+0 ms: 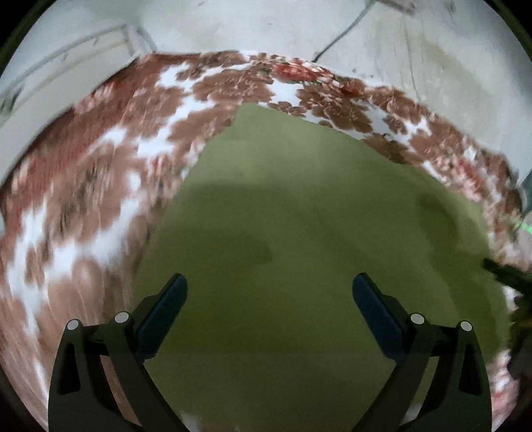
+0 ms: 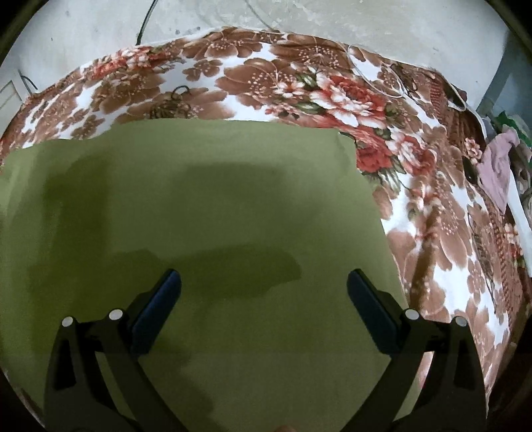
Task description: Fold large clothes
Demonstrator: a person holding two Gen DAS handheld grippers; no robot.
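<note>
Olive-green cloth point(image 2: 206, 206), smooth, matte and flat with straight edges and a squared corner, lies spread over a plush floral blanket point(image 2: 332, 89) in brown, red and white. Both the left gripper point(image 1: 270, 292) and the right gripper point(image 2: 264, 289) hover above the green cloth, fingers spread wide, holding nothing. Pale pink fabric point(image 2: 495, 169) lies bunched at the blanket's right edge. Behind runs a grey wall point(image 2: 299, 20).

a bed covered by a brown, red and white floral blanket point(image 2: 299, 86) fills the scene. beyond its far edge runs a pale, scuffed wall point(image 2: 332, 20), crossed by a thin dark cable point(image 1: 339, 36). lighting is dim and soft.
</note>
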